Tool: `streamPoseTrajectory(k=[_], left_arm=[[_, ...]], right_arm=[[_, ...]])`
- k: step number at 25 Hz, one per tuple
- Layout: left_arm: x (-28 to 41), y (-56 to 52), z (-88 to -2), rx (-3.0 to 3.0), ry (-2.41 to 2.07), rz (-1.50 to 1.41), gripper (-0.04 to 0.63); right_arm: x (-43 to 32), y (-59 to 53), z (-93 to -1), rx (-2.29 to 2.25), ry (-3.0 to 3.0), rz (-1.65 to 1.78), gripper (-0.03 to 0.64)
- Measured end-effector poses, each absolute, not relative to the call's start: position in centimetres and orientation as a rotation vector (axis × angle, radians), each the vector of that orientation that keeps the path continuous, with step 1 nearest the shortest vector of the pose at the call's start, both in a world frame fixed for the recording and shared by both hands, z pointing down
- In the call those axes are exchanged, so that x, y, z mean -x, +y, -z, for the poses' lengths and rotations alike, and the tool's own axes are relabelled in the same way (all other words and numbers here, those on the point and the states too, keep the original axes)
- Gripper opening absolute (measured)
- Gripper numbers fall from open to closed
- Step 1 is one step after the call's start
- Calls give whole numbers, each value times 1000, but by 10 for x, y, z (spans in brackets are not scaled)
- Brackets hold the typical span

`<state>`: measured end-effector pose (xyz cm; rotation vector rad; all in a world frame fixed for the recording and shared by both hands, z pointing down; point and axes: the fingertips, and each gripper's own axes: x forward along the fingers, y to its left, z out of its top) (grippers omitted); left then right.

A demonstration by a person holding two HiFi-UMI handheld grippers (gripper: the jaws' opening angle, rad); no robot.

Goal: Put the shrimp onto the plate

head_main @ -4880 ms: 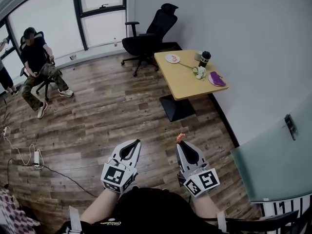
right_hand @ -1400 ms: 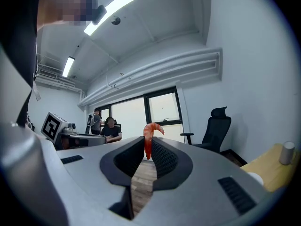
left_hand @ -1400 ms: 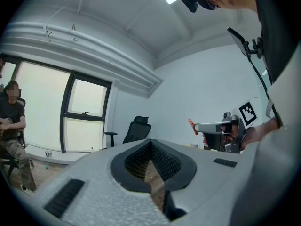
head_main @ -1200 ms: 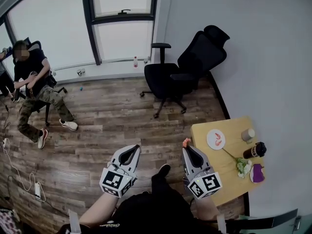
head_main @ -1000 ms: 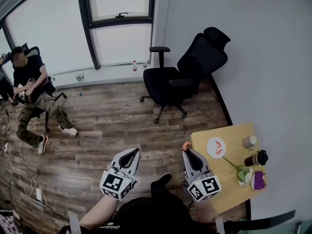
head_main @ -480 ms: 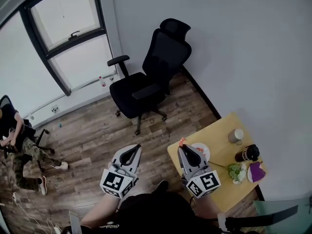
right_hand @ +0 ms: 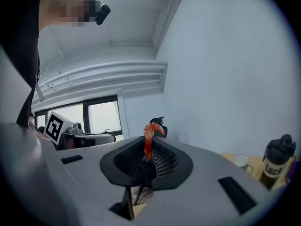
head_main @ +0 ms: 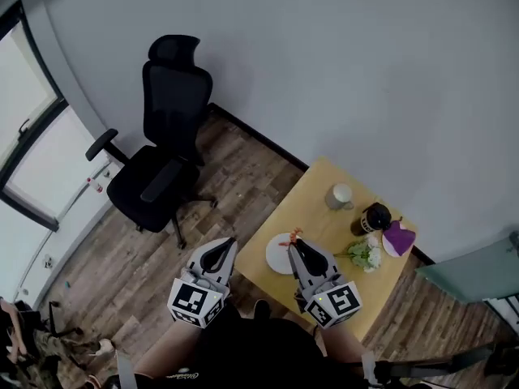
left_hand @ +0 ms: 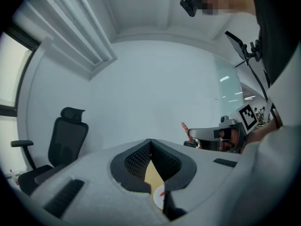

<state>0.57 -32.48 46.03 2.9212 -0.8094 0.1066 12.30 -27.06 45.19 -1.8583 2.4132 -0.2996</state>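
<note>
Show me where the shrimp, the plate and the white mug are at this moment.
shrimp [right_hand: 148, 139]: right gripper view, on its red body below the curl.
plate [head_main: 273, 259]: head view, on the bare white left rim.
white mug [head_main: 340, 195]: head view, on its top opening.
</note>
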Motion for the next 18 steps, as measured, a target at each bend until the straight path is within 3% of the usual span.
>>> streamPoseTrajectory(k=[7,18], left_arm=[[-74,-351,-462,-3015,-293,-105,2],[-107,-370,-473,-2998,133,-136,2]], right_arm=[[-160,-273,-448,2210,2082,246,47],[-161,-258,-449,2510,1722,222,48]])
